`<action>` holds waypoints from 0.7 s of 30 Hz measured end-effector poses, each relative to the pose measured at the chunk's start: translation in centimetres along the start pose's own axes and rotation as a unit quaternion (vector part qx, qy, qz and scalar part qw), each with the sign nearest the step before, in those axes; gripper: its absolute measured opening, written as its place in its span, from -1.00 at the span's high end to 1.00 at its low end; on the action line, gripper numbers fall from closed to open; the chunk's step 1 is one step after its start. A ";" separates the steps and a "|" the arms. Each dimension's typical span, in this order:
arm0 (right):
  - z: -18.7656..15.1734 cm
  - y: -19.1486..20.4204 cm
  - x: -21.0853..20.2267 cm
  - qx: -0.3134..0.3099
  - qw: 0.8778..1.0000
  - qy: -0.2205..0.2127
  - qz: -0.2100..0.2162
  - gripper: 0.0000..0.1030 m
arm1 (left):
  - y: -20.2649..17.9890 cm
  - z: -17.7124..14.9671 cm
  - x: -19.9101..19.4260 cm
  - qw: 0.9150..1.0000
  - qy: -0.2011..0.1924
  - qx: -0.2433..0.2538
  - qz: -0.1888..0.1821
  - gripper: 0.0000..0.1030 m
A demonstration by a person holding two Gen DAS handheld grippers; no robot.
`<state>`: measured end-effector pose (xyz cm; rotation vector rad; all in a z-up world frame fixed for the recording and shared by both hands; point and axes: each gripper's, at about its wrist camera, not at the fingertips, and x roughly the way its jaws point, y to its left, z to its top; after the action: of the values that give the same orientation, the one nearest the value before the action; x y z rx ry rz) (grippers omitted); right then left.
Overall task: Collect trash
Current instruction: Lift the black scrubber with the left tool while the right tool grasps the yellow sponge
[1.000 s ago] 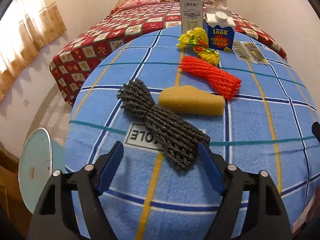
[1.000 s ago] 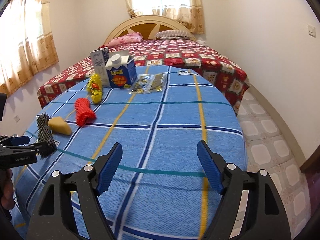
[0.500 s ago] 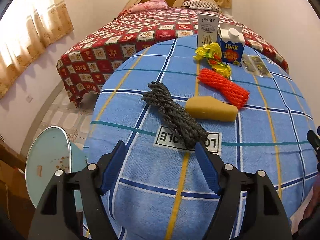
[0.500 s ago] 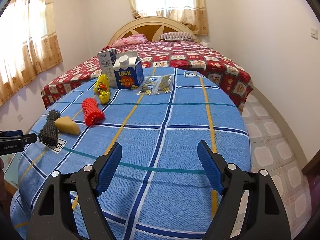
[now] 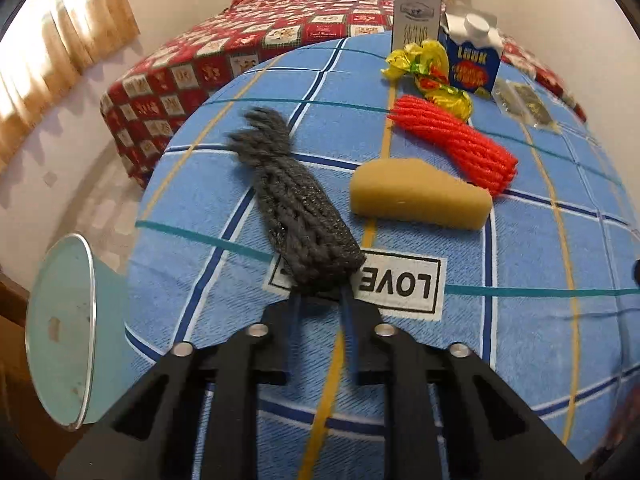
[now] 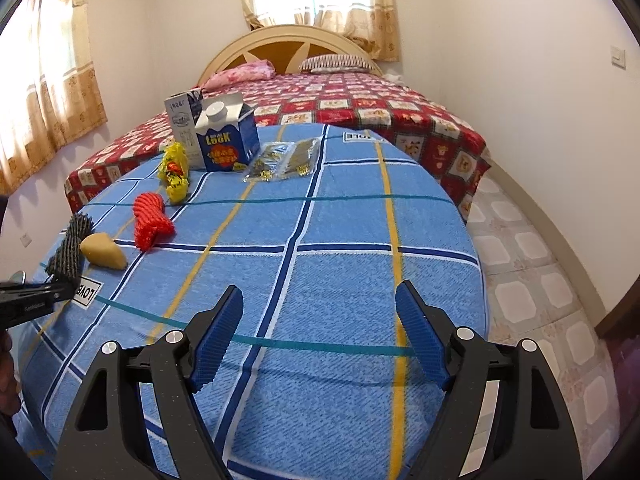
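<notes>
Left gripper (image 5: 320, 300): my jaws are drawn in narrow and pinch the near end of the grey foam net (image 5: 298, 208); I also see the pinch from the right wrist view (image 6: 60, 286).
Grey foam net: it lies lengthwise on the worktop (image 5: 520, 340), which is draped in a blue checked cloth, its near end over a "LOVE" label (image 5: 400, 284), its frayed far end pointing toward the bed (image 5: 248, 40).
Right gripper (image 6: 320, 340): my jaws stand wide apart with nothing between them, over a bare stretch of the cloth.
Just beside the net: a tan sponge (image 5: 420, 200) on its right, close but apart.
Beyond the sponge: a red foam net (image 5: 460, 144), touching the sponge's far corner as far as I can tell.
Farther back: a crumpled yellow wrapper (image 5: 428, 72), a blue "LOOK" carton (image 5: 472, 60), a tall grey carton (image 5: 416, 16) and clear packets (image 5: 524, 100).
Off the left edge: a pale green bin (image 5: 60, 332), below the worktop, beside my left gripper.
In the way: I see nothing between my left jaws and the net.
</notes>
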<state>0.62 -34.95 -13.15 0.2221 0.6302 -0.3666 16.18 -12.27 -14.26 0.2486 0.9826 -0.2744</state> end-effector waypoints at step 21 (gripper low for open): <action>3.9 16.5 4.3 -0.165 0.976 0.045 0.133 -0.16 | 9.4 -4.2 -6.7 0.995 -0.076 0.032 0.055 0.78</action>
<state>12.46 -22.24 -11.22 0.0041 0.7300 0.0092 12.58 -1.33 -10.04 0.3342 0.8069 -0.2199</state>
